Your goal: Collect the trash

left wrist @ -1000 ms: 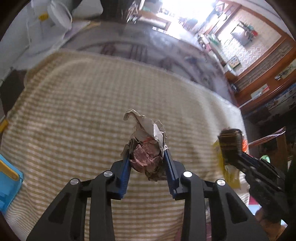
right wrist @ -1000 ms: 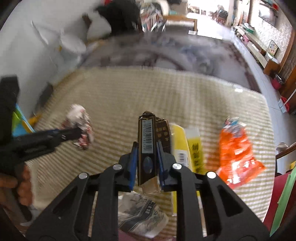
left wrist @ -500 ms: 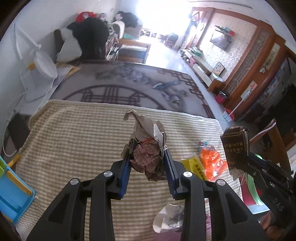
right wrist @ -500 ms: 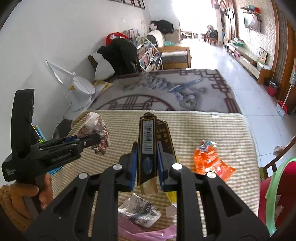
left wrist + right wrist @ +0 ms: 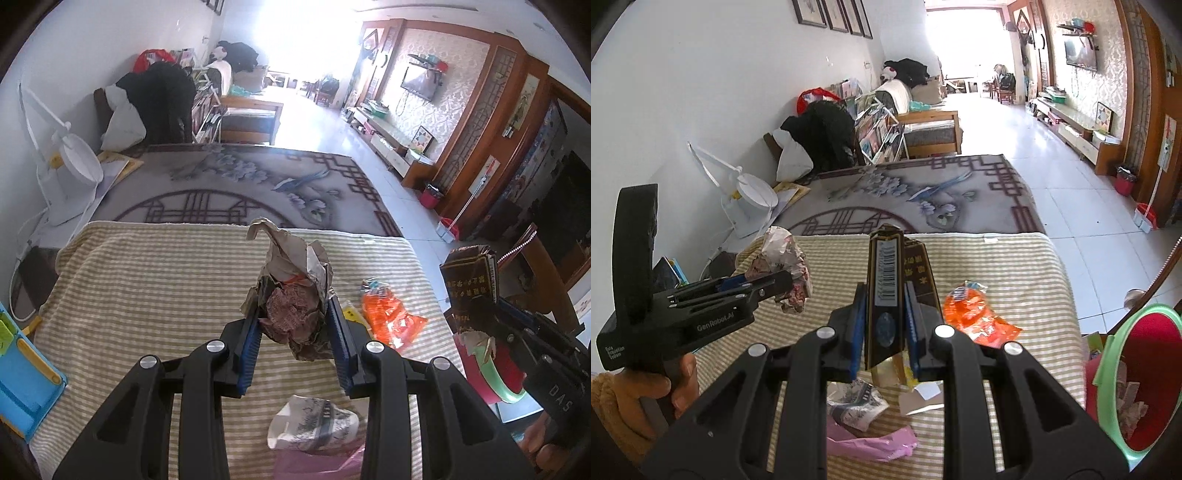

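My left gripper (image 5: pixel 295 325) is shut on a crumpled paper wad (image 5: pixel 295 295), held above the striped tablecloth (image 5: pixel 147 288). My right gripper (image 5: pixel 884 306) is shut on a flattened dark brown carton (image 5: pixel 886 295) with a barcode, standing upright between the blue pads. In the right wrist view the left gripper (image 5: pixel 783 284) shows at the left with its wad (image 5: pixel 785 266). In the left wrist view the carton (image 5: pixel 469 277) shows at the right. A red bin with a green rim (image 5: pixel 1137 369) stands at the table's right edge, with paper scraps inside.
On the cloth lie an orange wrapper (image 5: pixel 971 317), a yellow packet (image 5: pixel 351 315), a white printed wrapper (image 5: pixel 855 410), a pink plastic bag (image 5: pixel 871 446) and a white scrap (image 5: pixel 923 398). A blue toy (image 5: pixel 22 376) sits at the left edge. A patterned rug (image 5: pixel 240 184) lies beyond.
Both grippers have risen from the cloth with their trash held. The views have tipped up, so the room, the rug and the bin now show.
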Demonstrator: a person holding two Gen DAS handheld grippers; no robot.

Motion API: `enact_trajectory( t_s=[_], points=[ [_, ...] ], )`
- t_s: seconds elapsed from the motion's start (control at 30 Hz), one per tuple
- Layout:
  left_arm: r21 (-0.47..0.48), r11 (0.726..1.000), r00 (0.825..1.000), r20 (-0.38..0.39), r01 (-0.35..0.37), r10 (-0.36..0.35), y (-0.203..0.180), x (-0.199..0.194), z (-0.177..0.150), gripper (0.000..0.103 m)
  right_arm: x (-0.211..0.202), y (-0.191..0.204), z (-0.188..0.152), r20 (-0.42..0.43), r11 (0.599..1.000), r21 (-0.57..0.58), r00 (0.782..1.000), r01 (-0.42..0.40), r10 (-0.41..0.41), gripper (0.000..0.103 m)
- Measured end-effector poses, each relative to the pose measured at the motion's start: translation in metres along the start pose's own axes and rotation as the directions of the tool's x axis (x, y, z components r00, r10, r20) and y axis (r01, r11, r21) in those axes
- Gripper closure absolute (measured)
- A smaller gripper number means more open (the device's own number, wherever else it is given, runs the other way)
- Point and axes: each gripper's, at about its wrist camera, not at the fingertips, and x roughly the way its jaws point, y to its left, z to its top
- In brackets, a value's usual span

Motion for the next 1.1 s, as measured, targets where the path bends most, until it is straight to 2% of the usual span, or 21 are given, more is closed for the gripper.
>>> enact_trajectory(
  t_s=[0.63, 0.87, 0.93, 0.97, 1.0, 1.07, 1.1],
  points=[
    [0.03, 0.999, 1.0, 0.014, -0.013, 0.013, -0.061, -0.01, -0.015, 0.07, -0.032, -0.051, -0.005, 0.025, 1.0, 0.025, 1.0, 0.0, -0.001, 0.084],
    [0.017, 0.999, 0.999, 0.01, -0.032, 0.032, -0.076, -0.009, -0.02, 0.07, -0.03, -0.07, -0.01, -0.009, 1.0, 0.017, 1.0, -0.014, 0.014, 0.083],
    [0.009, 0.999, 0.999, 0.007, -0.036, 0.036, -0.079, -0.008, -0.022, 0.07, -0.017, -0.084, -0.018, -0.079, 0.999, 0.038, 0.997, -0.022, 0.025, 0.075],
    [0.007, 0.999, 0.999, 0.005, -0.037, 0.037, -0.081, -0.007, -0.023, 0.07, -0.011, -0.093, -0.024, -0.103, 0.998, 0.056, 0.995, -0.007, 0.013, 0.06],
    [0.006, 0.999, 0.999, 0.002, -0.038, 0.038, -0.083, -0.007, -0.025, 0.07, -0.005, -0.102, -0.031, -0.125, 0.997, 0.08, 0.992, 0.008, 0.002, 0.053],
    [0.004, 0.999, 0.999, -0.002, -0.039, 0.039, -0.085, -0.007, -0.027, 0.07, 0.007, -0.119, -0.045, -0.17, 0.991, 0.13, 0.985, 0.035, -0.012, 0.053],
    [0.004, 0.999, 0.999, -0.004, -0.042, 0.042, -0.086, -0.007, -0.028, 0.07, 0.016, -0.131, -0.054, -0.2, 0.985, 0.169, 0.98, 0.042, -0.008, 0.05]
  ],
)
